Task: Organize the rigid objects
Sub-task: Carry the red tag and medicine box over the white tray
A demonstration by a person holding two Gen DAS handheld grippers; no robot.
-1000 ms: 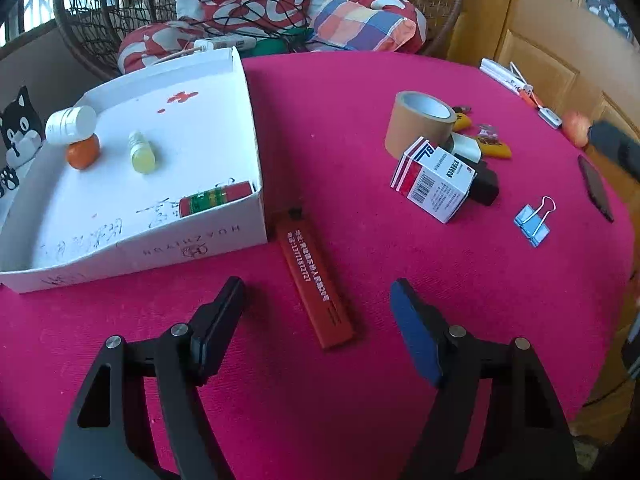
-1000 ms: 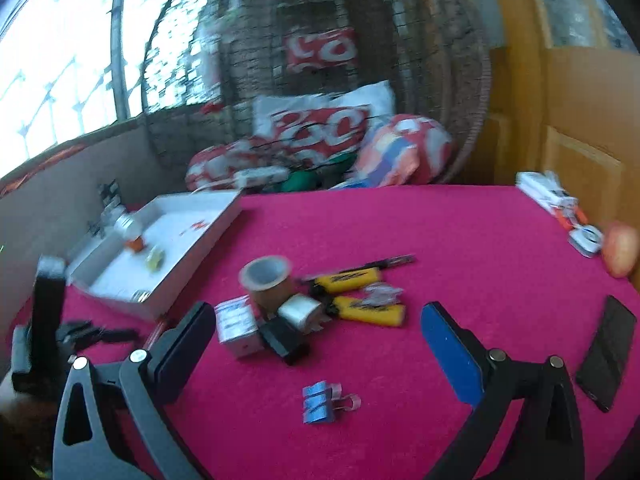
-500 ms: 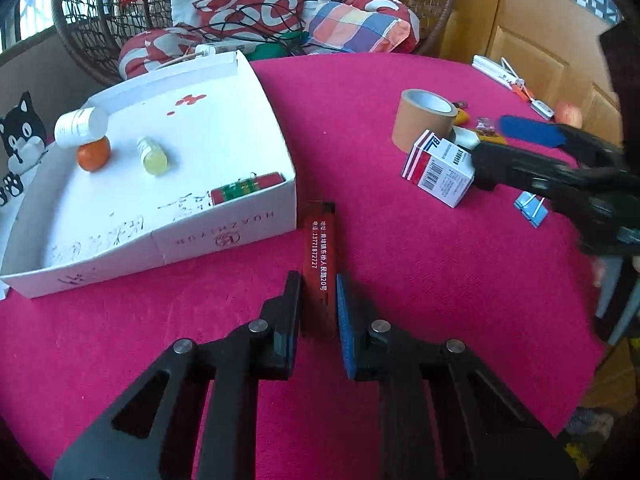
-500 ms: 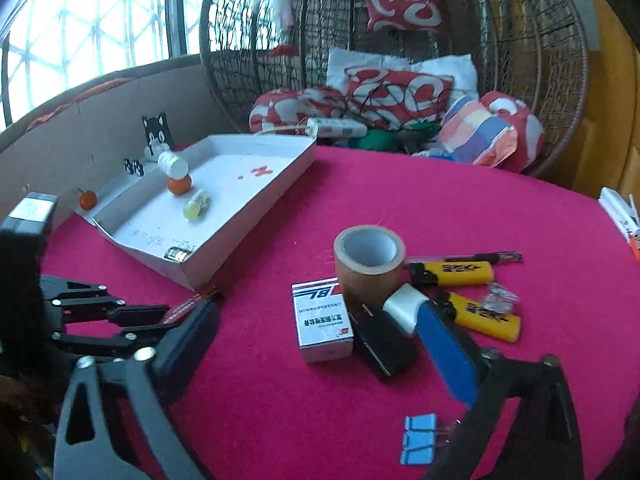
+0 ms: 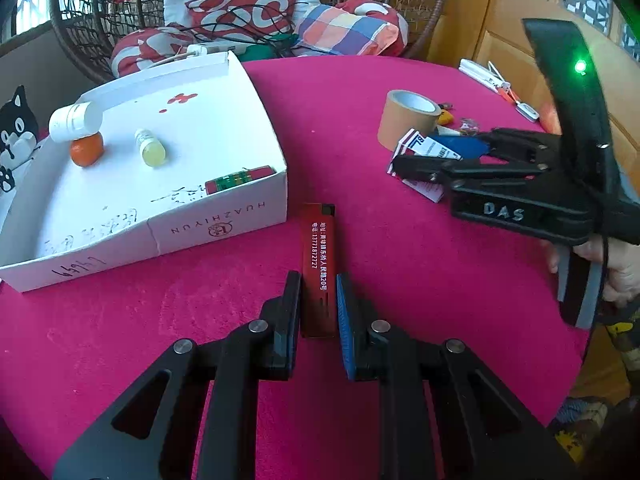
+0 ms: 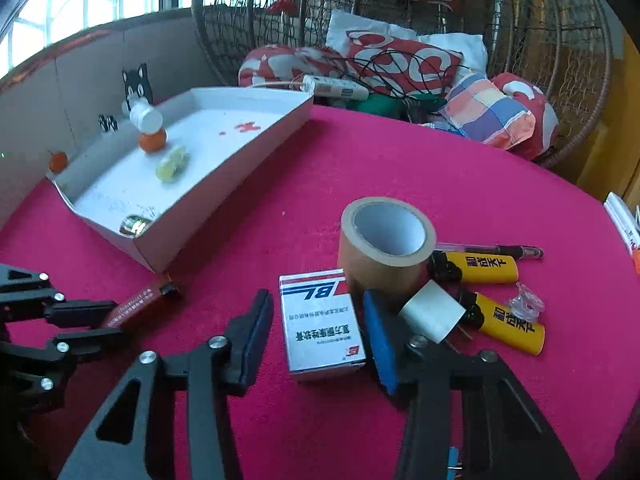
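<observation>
Pink felt covers the round table (image 5: 360,128), with a wicker hanging chair full of cushions behind it. Sorting looks only partly done, judging by how things lie: the white cardboard tray (image 5: 224,216) near the table's left edge already holds a white bottle (image 5: 74,120), an orange ball (image 5: 86,150), a small yellow bottle (image 5: 150,152) and a red-and-green lighter (image 5: 238,178) against its front wall. The left gripper (image 5: 318,304) is clamped on the near end of a red lighter (image 5: 318,248), which lies on the felt just outside the tray's front right corner. The right gripper (image 6: 316,328) is spread wide around a white medicine box (image 6: 320,320) toward the table's right side; the blue pad sits close to the box's side, the other finger is clearly apart, so nothing is gripped yet. Left to sort beside that box are a roll of brown tape (image 6: 384,248), two yellow lighters (image 6: 480,268), a pen (image 6: 504,250), a small white roll (image 6: 432,312) and a clear clip-like piece (image 6: 528,304) too small to identify. Most of the work remains.
</observation>
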